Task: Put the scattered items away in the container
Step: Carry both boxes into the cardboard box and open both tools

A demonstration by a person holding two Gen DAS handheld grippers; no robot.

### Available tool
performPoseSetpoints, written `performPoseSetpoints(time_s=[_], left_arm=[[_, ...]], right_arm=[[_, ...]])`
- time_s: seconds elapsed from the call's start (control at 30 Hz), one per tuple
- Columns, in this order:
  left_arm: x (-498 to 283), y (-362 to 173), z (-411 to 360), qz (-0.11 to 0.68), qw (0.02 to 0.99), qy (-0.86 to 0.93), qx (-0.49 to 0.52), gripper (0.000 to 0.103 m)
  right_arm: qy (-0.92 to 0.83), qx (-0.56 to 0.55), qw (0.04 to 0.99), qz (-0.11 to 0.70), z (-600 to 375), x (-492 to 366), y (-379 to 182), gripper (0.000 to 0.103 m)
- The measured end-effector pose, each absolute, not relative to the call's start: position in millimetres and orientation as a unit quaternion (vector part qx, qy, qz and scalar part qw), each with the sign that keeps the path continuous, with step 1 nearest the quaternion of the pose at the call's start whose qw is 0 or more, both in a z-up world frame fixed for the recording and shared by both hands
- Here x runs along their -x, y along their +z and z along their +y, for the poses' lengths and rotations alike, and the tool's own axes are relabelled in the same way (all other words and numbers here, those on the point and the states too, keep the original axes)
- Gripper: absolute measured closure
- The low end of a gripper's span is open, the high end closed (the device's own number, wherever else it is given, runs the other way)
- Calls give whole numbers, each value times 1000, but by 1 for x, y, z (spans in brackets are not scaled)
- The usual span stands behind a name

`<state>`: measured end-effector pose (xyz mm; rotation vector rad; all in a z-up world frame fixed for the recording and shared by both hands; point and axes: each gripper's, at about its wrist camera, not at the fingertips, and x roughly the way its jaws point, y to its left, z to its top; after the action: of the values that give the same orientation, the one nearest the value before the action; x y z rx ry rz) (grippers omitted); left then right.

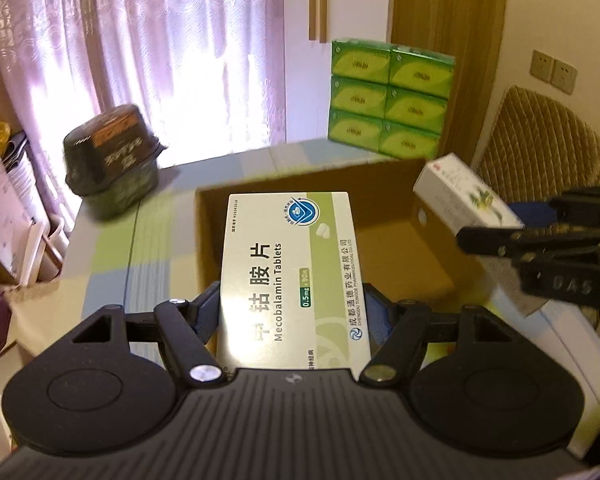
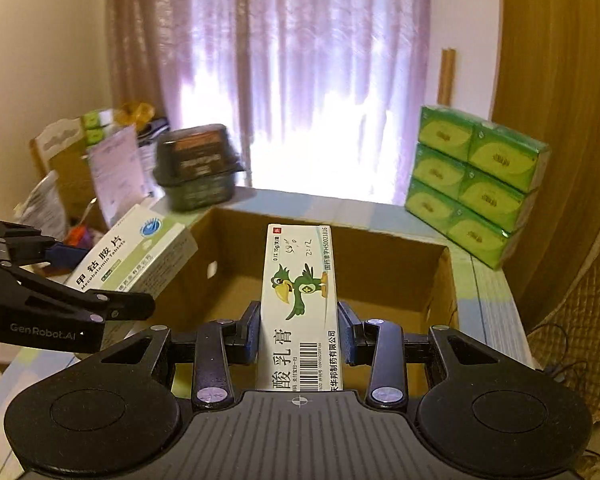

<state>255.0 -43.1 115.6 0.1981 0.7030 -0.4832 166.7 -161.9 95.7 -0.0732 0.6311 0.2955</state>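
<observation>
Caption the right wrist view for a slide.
Right hand-held gripper holds a parrot-print ointment box above the open cardboard box; left hand-held gripper brings Mecobalamin tablets.

We see matt brown corrugated cardboard box (image 2: 440, 280), glossy printed card medicine cartons (image 1: 292, 280) (image 2: 300, 308), matt black plastic gripper (image 1: 294, 312) with shiny metal rivets, shiny plastic-wrapped tissue packs (image 2: 472, 184), sheer cloth curtain (image 2: 300, 80).

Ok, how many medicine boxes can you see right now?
2: the Mecobalamin box in the left gripper, the parrot box in the right gripper. Others may be hidden.
</observation>
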Motion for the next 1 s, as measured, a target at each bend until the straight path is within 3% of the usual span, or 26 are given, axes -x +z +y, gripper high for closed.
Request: performPoseSetpoints(time_s=[0.33, 0.43, 1.0], left_arm=[[-319, 84, -80, 358, 895, -246, -98, 36], [-328, 73, -86, 364, 892, -247, -103, 26], [-319, 72, -51, 349, 907, -215, -94, 24]], right_arm=[[135, 32, 928, 346, -174, -231, 59, 62], [132, 33, 925, 355, -177, -238, 48, 62], [139, 35, 918, 369, -171, -260, 29, 62]])
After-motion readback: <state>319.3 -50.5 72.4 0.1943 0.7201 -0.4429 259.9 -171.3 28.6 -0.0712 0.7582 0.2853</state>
